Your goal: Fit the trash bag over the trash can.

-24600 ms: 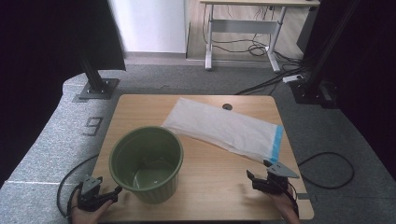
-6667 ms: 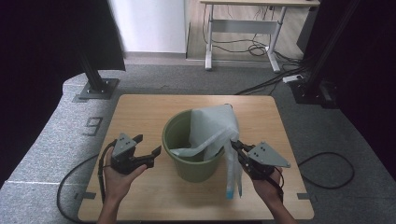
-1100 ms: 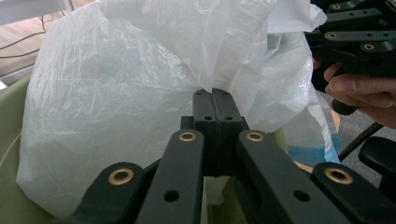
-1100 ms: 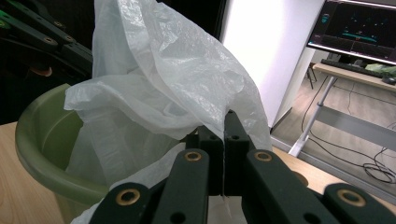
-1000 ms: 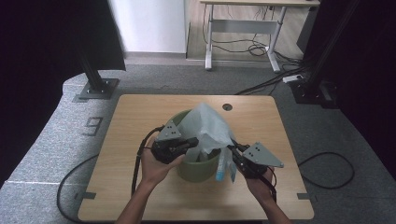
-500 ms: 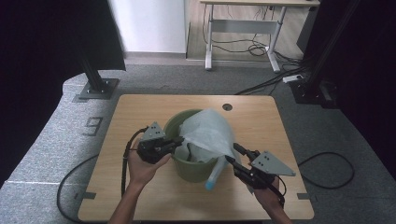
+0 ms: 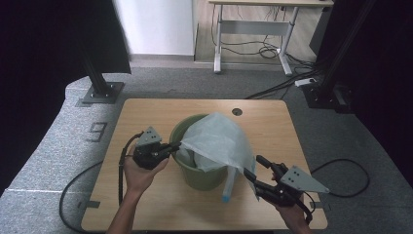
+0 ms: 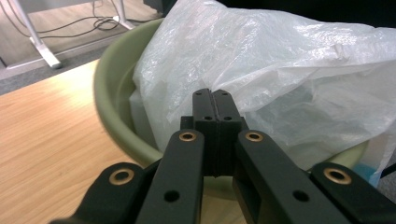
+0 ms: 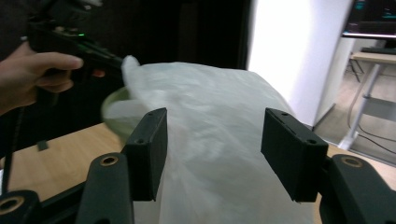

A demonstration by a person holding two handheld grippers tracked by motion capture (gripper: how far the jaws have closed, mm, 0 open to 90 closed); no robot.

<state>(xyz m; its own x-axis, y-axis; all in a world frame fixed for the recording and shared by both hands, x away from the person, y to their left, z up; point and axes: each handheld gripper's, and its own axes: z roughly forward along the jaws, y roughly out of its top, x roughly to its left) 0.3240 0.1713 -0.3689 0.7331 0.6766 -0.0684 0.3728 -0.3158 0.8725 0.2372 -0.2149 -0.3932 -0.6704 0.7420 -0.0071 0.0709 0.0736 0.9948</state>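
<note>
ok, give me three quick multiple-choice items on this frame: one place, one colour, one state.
1. Where does the translucent white plastic bag lie?
A draped over the bin
B flat on the table
C on the floor
2. What colour is the round plastic bin?
A blue
B olive green
C red
3. How do the right tongs stand?
A shut on the bag
B shut on the bin rim
C open

Key: 1 A, the bag covers the bin's mouth and hangs over its side. 2 B, green rim and wall show. 3 C, the right gripper view shows a wide gap, pads off the bag.

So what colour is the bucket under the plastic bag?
Olive green; the bucket shows best in the high view, draped by the translucent white bag.
</note>
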